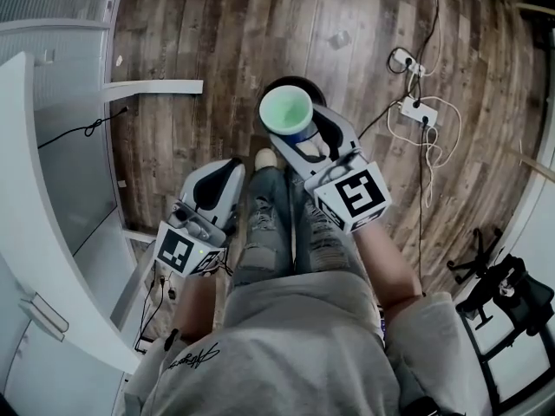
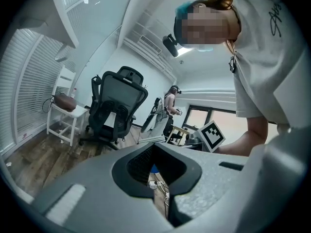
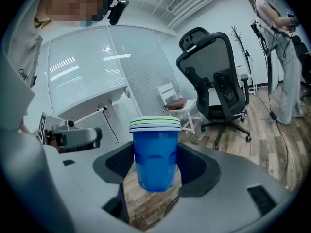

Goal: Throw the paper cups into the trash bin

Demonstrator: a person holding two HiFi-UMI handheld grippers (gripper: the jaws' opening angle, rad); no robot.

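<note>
grey jaws of the right gripper fill the bottom of its own view, pressed against both sides of a stack of paper cups. the cups are blue outside, and several white and green rims sit nested at the top. the stack stands upright between the jaws, its base clear of the wooden floor seen under it.

from the head view the cups show their green inside, mouth facing up, held out in front of the person's knees by the right gripper. a dark round trash bin shows just behind and under the stack, its rim partly covered by the cups. nearer the body than the cups is the right gripper's marker cube.

below and to the left of the cups hangs the left gripper, beside the person's jeans. in its own view the left gripper has its jaws drawn almost together, with only a thin slit between them and nothing held.

to the right of the cups, on the floor, lie a white power strip and looped cables. well to the left of the cups is a white desk. behind the cups in the right gripper view stand a black office chair and a small white chair.
</note>
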